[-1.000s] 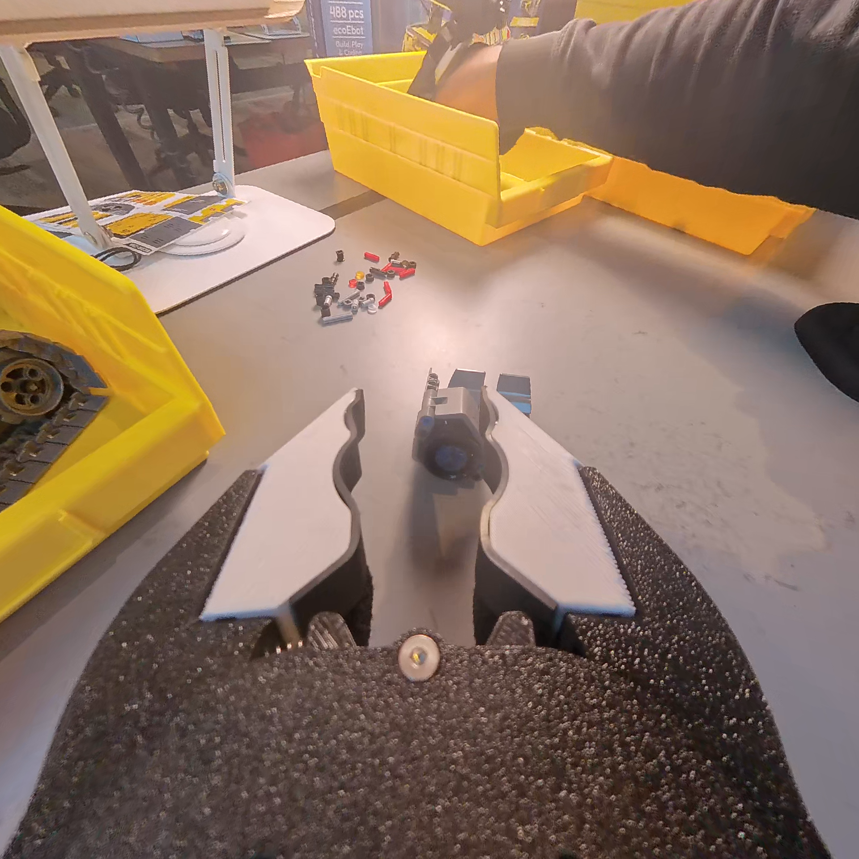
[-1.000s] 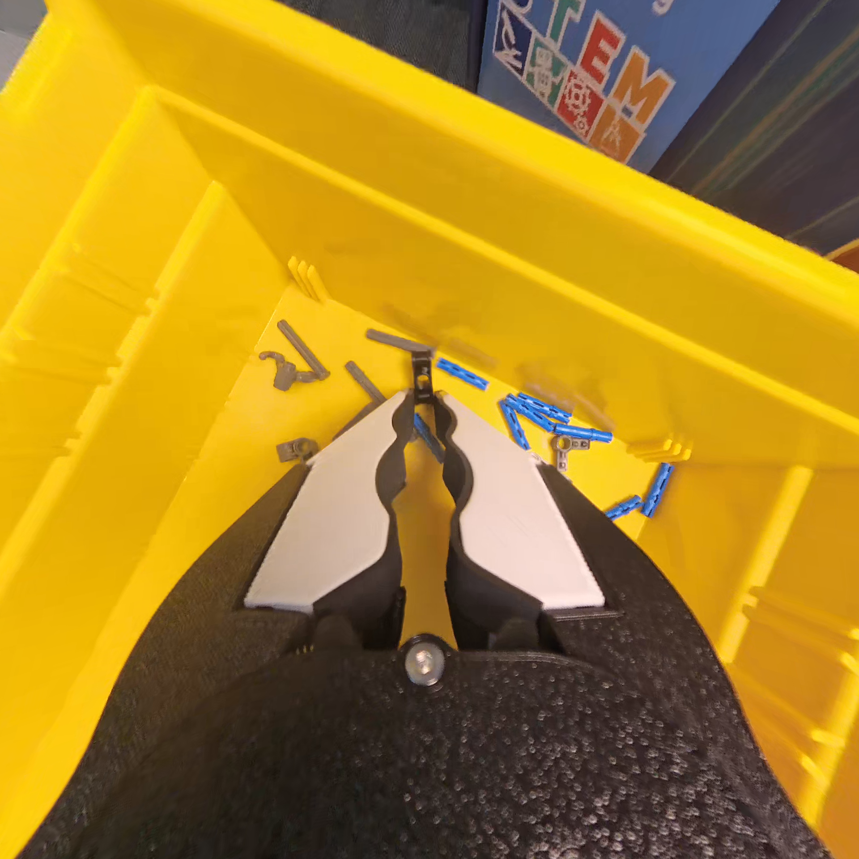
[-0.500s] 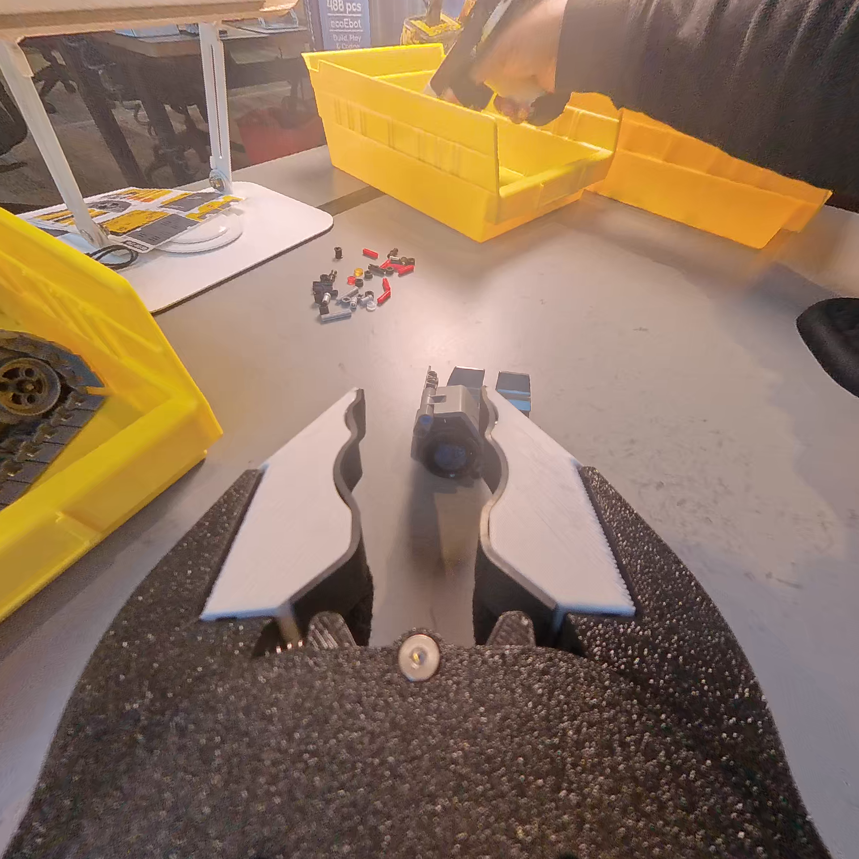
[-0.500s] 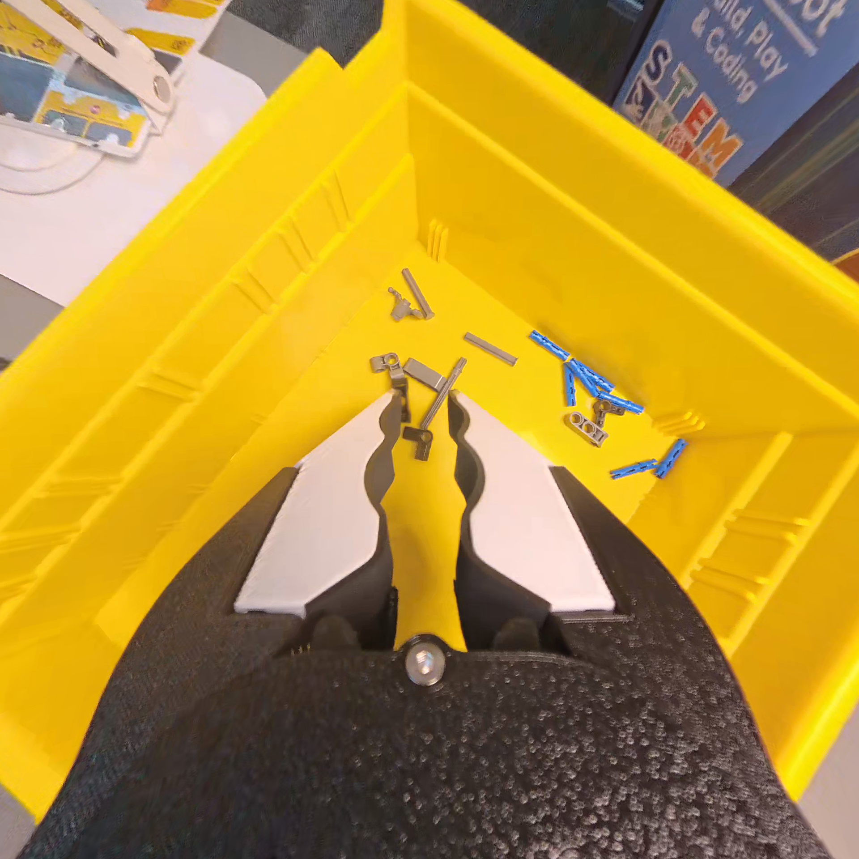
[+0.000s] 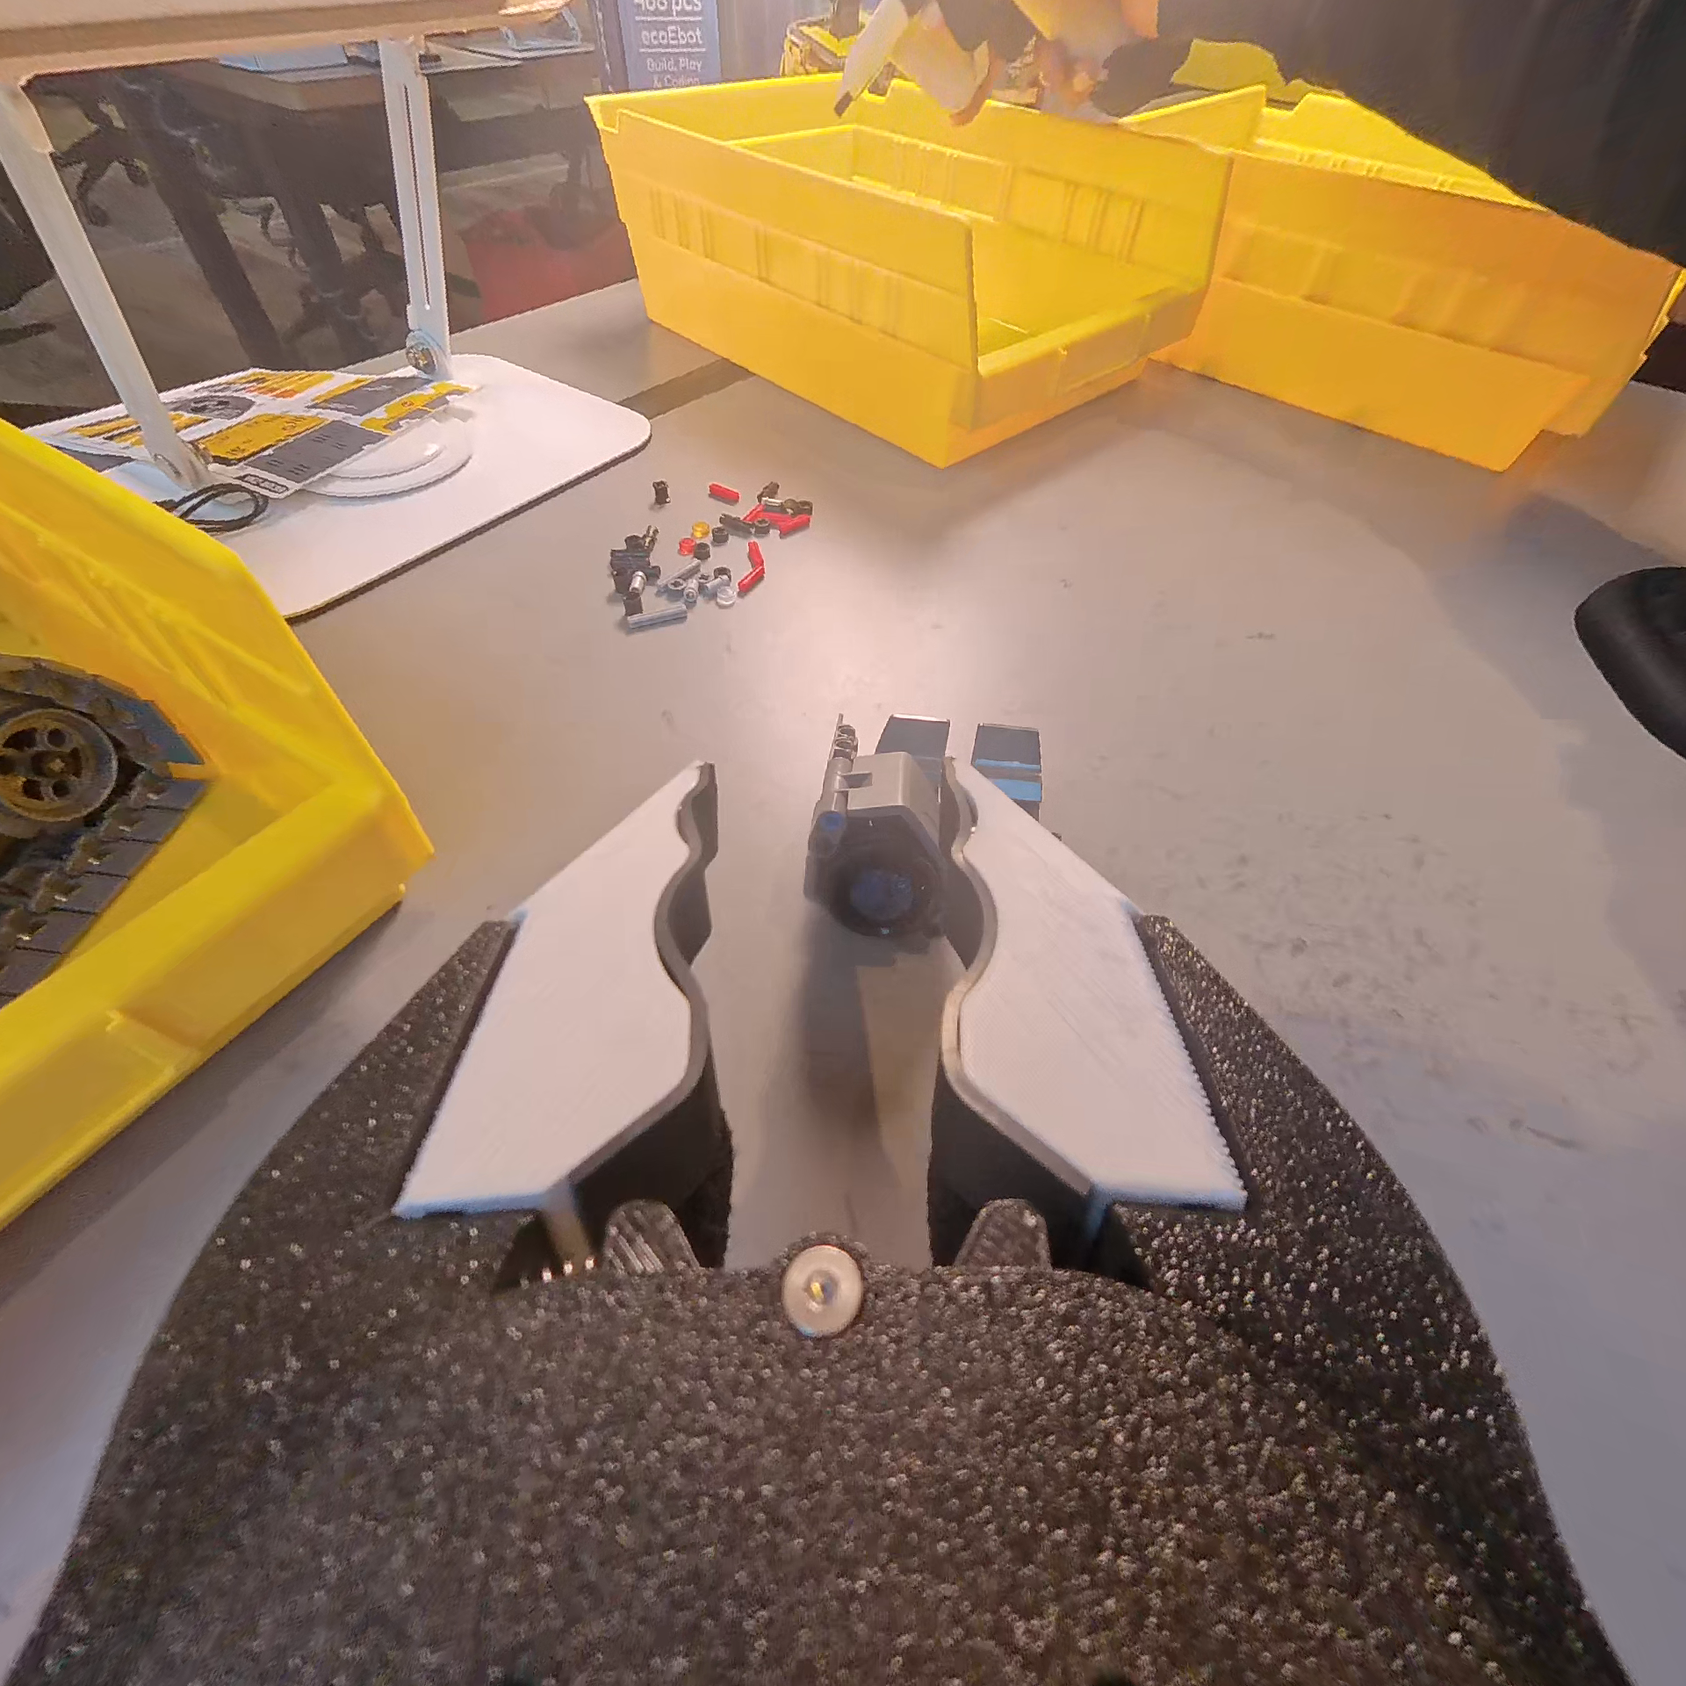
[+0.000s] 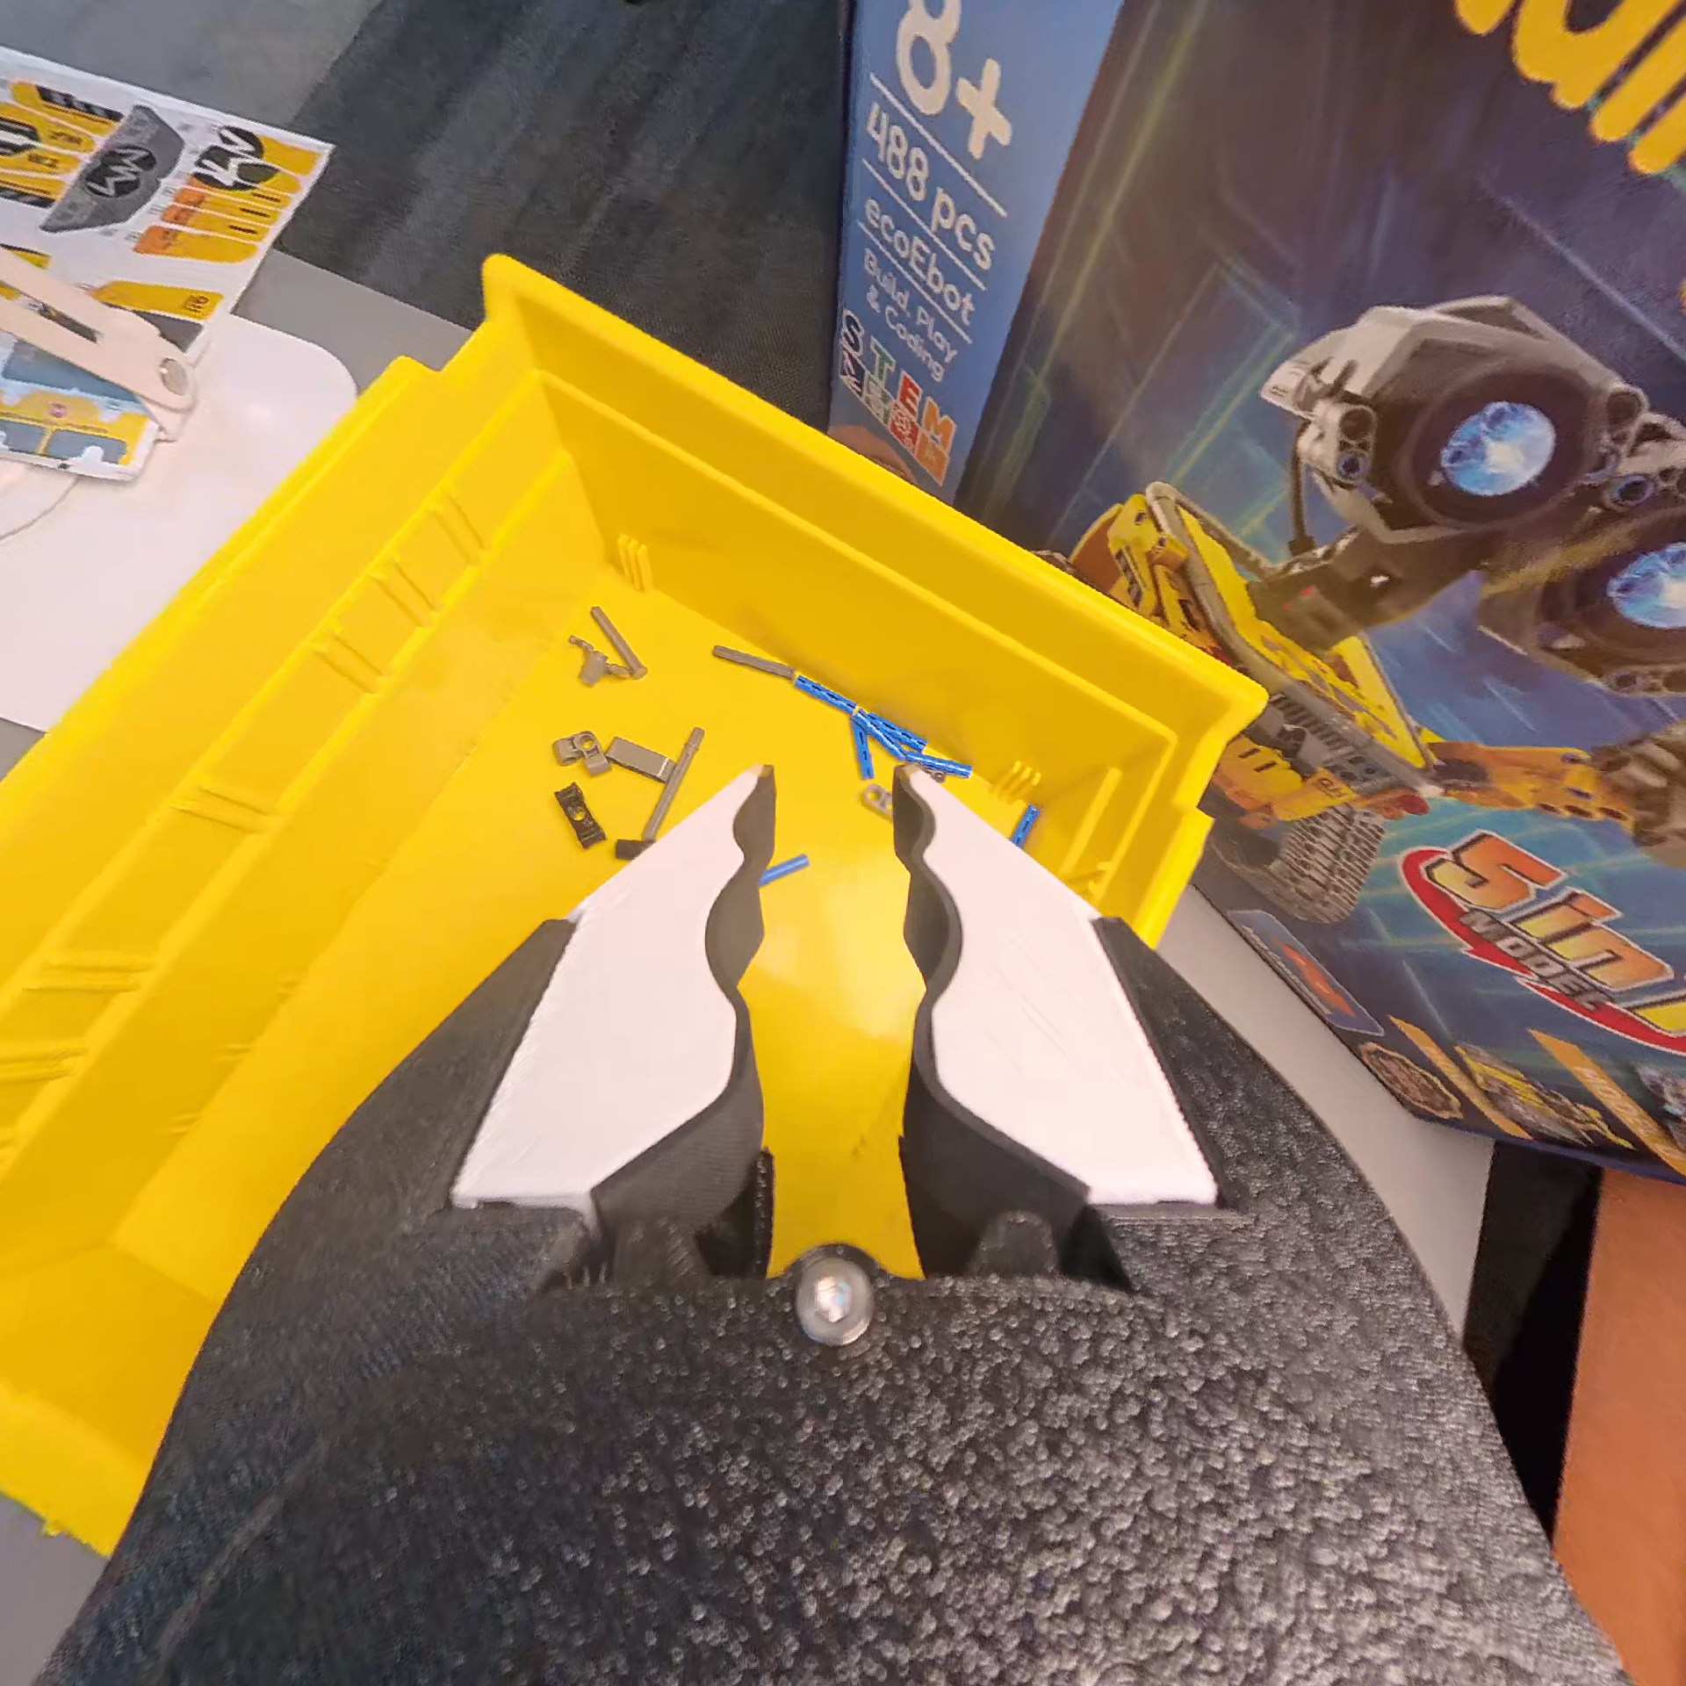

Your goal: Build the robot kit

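My left gripper (image 5: 826, 775) is open and low over the grey table. A grey and black brick assembly with a round blue-centred end (image 5: 876, 848) stands on the table between its fingers, against the right finger (image 5: 1049, 958); the left finger is apart from it. My right gripper (image 6: 832, 780) is open and empty, held above a yellow bin (image 6: 274, 730). In the bin lie a grey axle (image 6: 675, 785), small grey parts (image 6: 584, 750) and several blue pins (image 6: 876, 730). In the left wrist view the right gripper (image 5: 912, 55) shows blurred above the far bin (image 5: 867, 274).
A heap of small red, black and grey parts (image 5: 702, 556) lies ahead. A yellow bin holding a tracked wheel (image 5: 55, 762) stands left. A second far bin (image 5: 1368, 347), a white stand base with a sticker sheet (image 5: 456, 474) and a printed toy box (image 6: 1277, 456) are around. My right gripper is the nearer one to the grey axle (image 6: 675, 785): about 11 cm, against 45 cm.
My right gripper has risen up and back out of the bin and opened; the grey axle that was between its tips now lies in the bin. My left gripper has not moved.
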A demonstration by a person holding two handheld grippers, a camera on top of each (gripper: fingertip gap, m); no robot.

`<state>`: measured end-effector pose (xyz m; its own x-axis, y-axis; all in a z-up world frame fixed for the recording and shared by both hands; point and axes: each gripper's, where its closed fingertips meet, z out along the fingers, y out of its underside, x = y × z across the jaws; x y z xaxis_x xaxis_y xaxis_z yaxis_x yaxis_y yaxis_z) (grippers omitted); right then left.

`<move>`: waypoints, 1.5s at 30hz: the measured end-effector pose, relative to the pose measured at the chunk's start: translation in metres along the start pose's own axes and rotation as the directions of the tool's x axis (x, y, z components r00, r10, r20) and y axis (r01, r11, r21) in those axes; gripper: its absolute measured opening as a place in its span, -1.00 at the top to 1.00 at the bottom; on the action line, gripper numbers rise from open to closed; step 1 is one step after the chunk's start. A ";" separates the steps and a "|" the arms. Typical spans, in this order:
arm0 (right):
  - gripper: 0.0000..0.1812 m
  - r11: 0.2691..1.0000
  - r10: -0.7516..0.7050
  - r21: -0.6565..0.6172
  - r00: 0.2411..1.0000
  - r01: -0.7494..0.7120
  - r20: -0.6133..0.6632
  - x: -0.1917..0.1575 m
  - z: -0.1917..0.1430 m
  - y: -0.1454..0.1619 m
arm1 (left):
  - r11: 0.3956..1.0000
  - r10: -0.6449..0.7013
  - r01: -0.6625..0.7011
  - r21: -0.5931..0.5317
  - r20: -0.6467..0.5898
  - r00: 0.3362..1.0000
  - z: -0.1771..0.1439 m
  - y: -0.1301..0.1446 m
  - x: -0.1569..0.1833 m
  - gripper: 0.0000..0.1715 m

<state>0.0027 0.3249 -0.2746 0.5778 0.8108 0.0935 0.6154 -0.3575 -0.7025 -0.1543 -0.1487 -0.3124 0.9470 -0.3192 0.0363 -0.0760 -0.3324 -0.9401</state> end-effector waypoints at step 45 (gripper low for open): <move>0.83 0.910 0.337 -0.196 0.926 -0.367 -0.169 0.012 0.086 0.047 | 0.993 -0.107 0.110 0.037 -0.082 0.991 -0.005 -0.005 0.006 0.46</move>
<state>-0.0071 0.3577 -0.3670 0.8330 0.5524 -0.0310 0.4528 -0.7130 -0.5354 -0.1495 -0.1535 -0.3055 0.9209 -0.3536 0.1641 0.0404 -0.3322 -0.9423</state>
